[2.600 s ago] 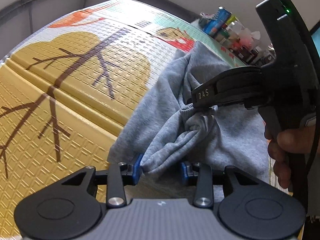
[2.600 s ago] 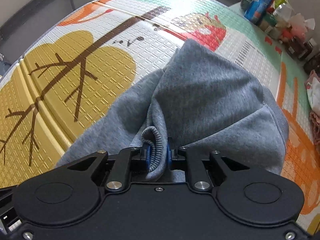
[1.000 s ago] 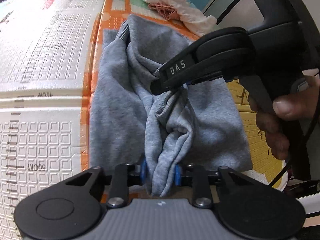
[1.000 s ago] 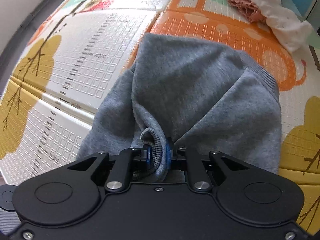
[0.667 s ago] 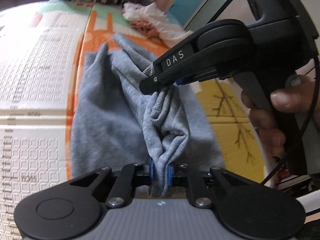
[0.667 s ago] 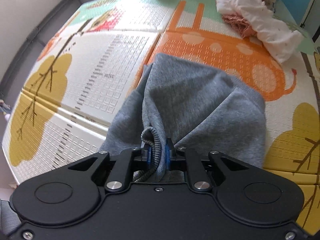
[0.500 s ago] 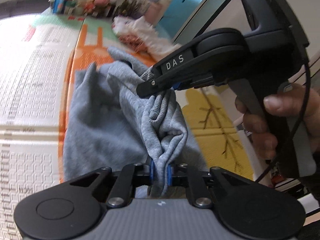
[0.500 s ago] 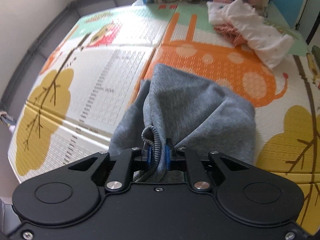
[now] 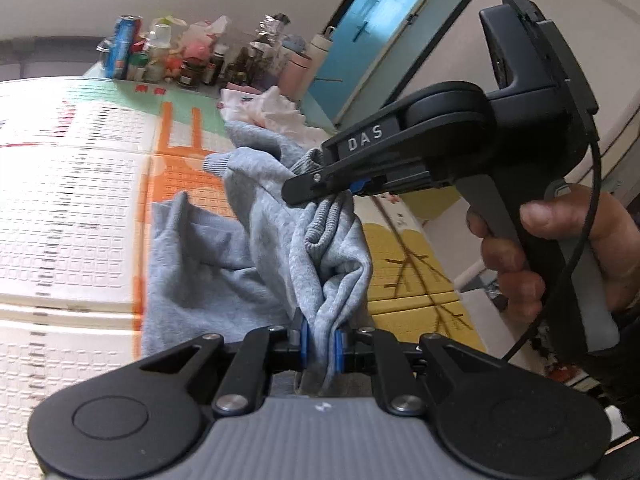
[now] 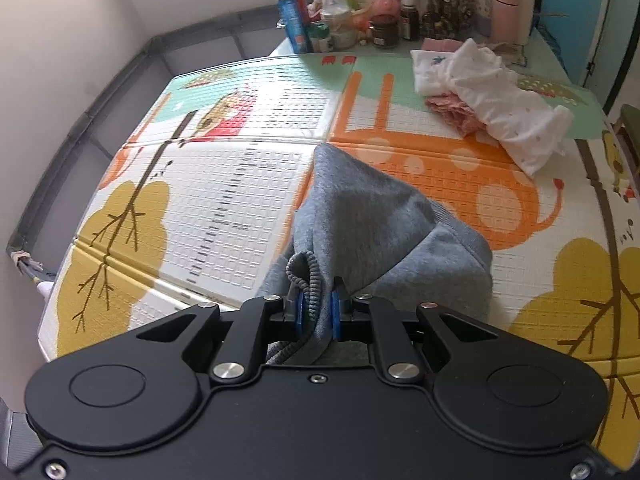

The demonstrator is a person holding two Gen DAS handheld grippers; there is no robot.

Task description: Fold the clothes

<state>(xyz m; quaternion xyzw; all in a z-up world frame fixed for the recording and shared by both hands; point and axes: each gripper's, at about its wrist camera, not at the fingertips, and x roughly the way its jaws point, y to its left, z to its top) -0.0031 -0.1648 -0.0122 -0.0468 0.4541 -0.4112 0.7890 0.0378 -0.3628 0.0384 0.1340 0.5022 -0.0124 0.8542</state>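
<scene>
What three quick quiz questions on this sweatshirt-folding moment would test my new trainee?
1. True or false: both grippers are clamped on the grey sweatshirt.
2. Which part of it does the right gripper pinch? A) ribbed edge B) a zip C) a button
3. Fill in: the other clothes, a white garment over a pink one, lie on the ____ beyond the sweatshirt.

Key
1. True. The left gripper pinches a bunched fold, and the right gripper's pads press on cloth too.
2. A. Ribbed knit runs between its pads.
3. Play mat, near the bottles and cans at its far edge.
</scene>
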